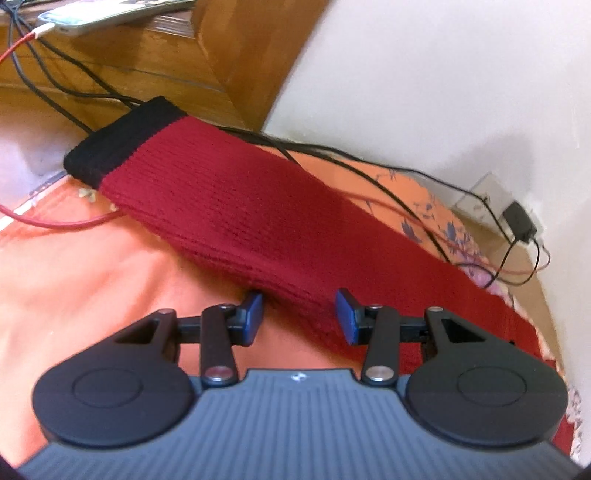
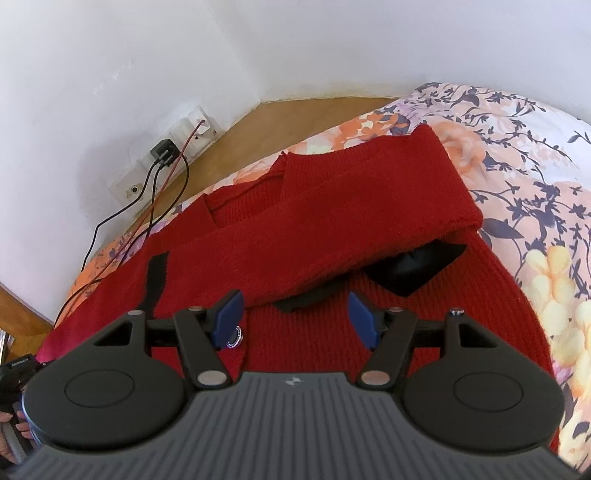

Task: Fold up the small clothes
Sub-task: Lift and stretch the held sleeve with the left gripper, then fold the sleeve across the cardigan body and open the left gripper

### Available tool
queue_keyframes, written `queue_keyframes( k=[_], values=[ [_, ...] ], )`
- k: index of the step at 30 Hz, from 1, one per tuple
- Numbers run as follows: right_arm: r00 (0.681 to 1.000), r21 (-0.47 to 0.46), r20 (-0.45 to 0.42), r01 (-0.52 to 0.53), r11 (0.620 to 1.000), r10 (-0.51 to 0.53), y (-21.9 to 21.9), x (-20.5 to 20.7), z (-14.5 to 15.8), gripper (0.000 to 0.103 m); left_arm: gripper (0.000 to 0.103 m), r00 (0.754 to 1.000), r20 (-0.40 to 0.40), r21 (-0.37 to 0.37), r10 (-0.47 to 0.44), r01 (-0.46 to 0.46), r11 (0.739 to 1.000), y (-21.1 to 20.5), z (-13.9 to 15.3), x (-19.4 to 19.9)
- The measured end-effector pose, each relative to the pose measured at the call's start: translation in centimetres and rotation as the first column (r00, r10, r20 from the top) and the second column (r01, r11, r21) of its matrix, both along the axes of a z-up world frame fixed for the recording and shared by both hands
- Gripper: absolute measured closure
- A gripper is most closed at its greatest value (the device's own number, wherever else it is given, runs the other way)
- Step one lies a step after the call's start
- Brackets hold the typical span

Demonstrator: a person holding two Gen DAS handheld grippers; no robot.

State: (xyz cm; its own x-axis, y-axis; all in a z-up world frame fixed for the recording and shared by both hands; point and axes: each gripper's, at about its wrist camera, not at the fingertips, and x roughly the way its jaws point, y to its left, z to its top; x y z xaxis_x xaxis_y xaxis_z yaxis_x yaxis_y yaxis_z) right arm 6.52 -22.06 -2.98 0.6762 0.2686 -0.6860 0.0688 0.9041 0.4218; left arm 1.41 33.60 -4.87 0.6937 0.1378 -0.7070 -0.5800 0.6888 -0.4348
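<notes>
Left tool [image 1: 299,317] sat nearest the lens, blue pads [image 1: 253,314] spread apart & released, nothing between them; its tips hovered at the near edge of a sleeve [image 1: 236,210] of the red knit cardigan [image 2: 332,229]. That sleeve ran diag. away toward upper left, flat on the bed's floral sheet [image 1: 92,280], ribbed knit rows clear along its length, ending in a black cuff [image 1: 118,140]. Cuff lay near the wooden furniture [image 1: 155,59], where a phone [image 1: 85,18] was plugged to a red cable [image 1: 66,221]; black cables [image 1: 332,151] passed over the sleeve's far side toward a wall socket w/ charger [image 1: 517,221].

Right tool [image 2: 293,317] also released, pads wide, empty, held over the cardigan's body. From the right wrist view, the garment lay spread on the sheet, deep red, rib-knit, V-neck opening at the far end. Other sleeve was folded across the chest, running diag. from the far right shoulder down to centre, its black cuff [image 2: 306,299] tucked just ahead of the tool tips. Black patch [image 2: 413,266], maybe a pocket or trim, showed under the folded sleeve's right side; cannot tell which. Black strip [image 2: 155,284] ran along the left front, & a small round silver-rimmed button [image 2: 236,338] sat just beside the left pad. Person's fingers [image 2: 14,424] showed at the lower left edge.
</notes>
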Motion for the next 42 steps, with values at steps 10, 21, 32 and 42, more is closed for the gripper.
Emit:
queue_keyframes(
  k=[10, 21, 32, 42],
  values=[
    [1.000, -0.008, -0.001, 0.015, 1.000, -0.015, 0.4, -1.3, -0.1, 0.033, 0.059, 0.998, 0.056, 0.029, -0.002, 0.000, 1.000, 0.8, -0.5, 1.2],
    [1.000, -0.020, 0.013, 0.006, 1.000, -0.005, -0.4, -2.4, 0.8, 0.033, 0.089, 0.979, 0.184, 0.157, -0.088, 0.059, 0.986, -1.3, 3.0, 0.4],
    [0.999, -0.017, 0.028, -0.026, 1.000, 0.026, -2.5, -1.9, 2.3, 0.033, 0.089, 0.924, 0.307, 0.283, -0.226, 0.139, 0.949, -8.0, 8.7, 0.5],
    [0.999, -0.039, 0.042, -0.031, 0.999, 0.033, -4.2, -1.3, 2.8, 0.033, 0.090, 0.871, 0.353, 0.281, -0.342, 0.250, 0.926, -14.3, 10.1, 2.0]
  ],
)
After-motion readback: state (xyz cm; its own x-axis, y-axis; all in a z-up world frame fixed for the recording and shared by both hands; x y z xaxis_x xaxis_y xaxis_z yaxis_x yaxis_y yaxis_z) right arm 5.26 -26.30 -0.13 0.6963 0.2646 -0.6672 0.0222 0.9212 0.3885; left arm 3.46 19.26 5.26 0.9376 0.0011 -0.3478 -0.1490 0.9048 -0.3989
